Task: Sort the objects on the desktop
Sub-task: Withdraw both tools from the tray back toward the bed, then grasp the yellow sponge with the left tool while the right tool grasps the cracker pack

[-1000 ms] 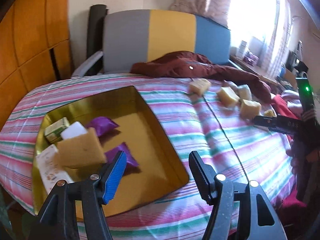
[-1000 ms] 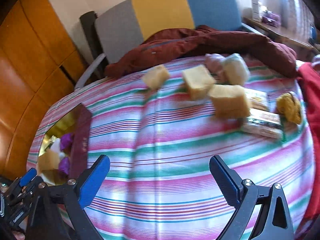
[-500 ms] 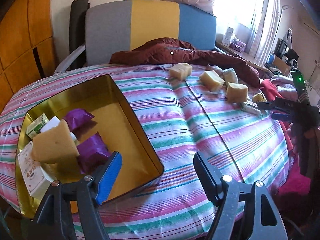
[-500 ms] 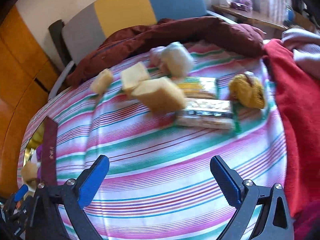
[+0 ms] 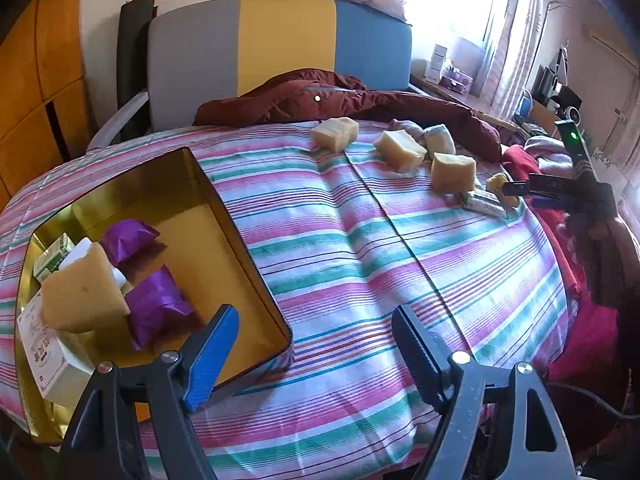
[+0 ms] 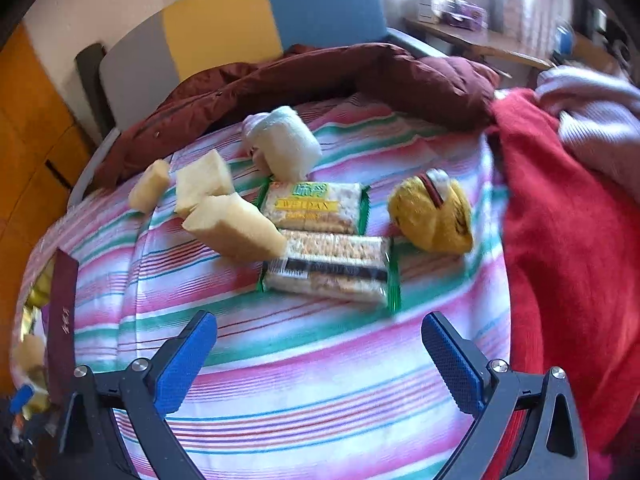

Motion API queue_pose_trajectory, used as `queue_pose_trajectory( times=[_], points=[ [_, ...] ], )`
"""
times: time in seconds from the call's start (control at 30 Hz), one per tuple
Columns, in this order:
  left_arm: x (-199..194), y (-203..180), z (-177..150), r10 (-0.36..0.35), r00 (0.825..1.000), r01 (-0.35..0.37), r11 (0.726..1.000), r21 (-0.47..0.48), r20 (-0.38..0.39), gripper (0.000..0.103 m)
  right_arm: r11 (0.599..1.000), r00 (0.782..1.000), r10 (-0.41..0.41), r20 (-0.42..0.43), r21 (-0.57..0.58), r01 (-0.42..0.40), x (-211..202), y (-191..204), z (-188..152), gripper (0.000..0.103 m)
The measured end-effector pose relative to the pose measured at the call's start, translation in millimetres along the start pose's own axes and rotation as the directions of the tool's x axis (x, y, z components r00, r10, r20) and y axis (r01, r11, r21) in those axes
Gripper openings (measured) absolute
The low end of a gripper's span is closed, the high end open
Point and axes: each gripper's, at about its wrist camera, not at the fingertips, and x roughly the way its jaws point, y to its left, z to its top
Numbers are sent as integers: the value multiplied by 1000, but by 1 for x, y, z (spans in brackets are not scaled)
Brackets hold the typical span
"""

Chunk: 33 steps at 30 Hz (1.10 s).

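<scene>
Now sponge (image 5: 82, 288) in tin (image 5: 224, 216), released.

From my station, the right wrist view is smeared, worst toward its edges; the print on the upper cracker packet (image 6: 314, 208) is only partly legible. The gold tray (image 6: 60, 300) is cut off at that view's left edge, its contents indistinct. In the left wrist view, the white carton (image 5: 48, 360) lies partly under a sponge block (image 5: 80, 292); its lettering is too small to read.
</scene>
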Motion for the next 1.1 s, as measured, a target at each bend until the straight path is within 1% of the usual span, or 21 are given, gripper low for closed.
queue_pose_trajectory(
  times=[0.13, 0.23, 0.33, 0.43, 0.6, 0.73, 0.8, 0.83, 0.9, 0.97, 1.03, 1.1],
  points=[
    [4, -1, 1, -13, 1000, 13, 1000, 1, -7, 80, 990, 1000, 13, -16, -137, -15, 14, 11, 12, 103],
    [8, -2, 2, -24, 1000, 24, 1000, 0, -12, 80, 970, 999, 15, -49, -241, -26, 27, 20, 19, 103],
    [12, -3, 3, -19, 1000, 19, 1000, -2, -24, 80, 941, 995, -6, -97, -338, -27, 45, 25, 26, 103],
    [21, -2, 5, -19, 999, 18, 1000, -13, -45, 80, 918, 990, -37, -138, -395, -21, 64, 24, 33, 103],
    [32, -3, 10, -21, 998, 20, 1000, -16, -67, 81, 907, 979, -55, -196, -420, -33, 91, 13, 43, 103],
    [41, -4, 14, -16, 997, 15, 1000, -16, -82, 83, 911, 969, -13, -247, -402, -90, 104, 8, 43, 103],
    [44, -2, 16, -14, 996, 12, 1000, -23, -89, 83, 906, 965, 14, -263, -404, -123, 104, 11, 37, 98],
    [44, -1, 16, -14, 996, 12, 1000, -28, -88, 83, 905, 966, 22, -257, -406, -129, 101, 13, 34, 96],
    [44, -1, 18, -11, 996, 8, 999, -32, -86, 83, 905, 968, 39, -246, -403, -139, 95, 16, 29, 85],
    [43, -1, 19, -1, 997, -1, 1000, -25, -80, 83, 903, 969, 56, -243, -402, -153, 90, 19, 25, 80],
    [39, -4, 21, 11, 998, -11, 1000, -11, -62, 83, 904, 967, 74, -243, -393, -168, 86, 21, 20, 81],
    [35, -5, 23, 14, 999, -14, 1000, -2, -47, 83, 909, 968, 85, -236, -379, -172, 85, 22, 18, 86]
  ],
)
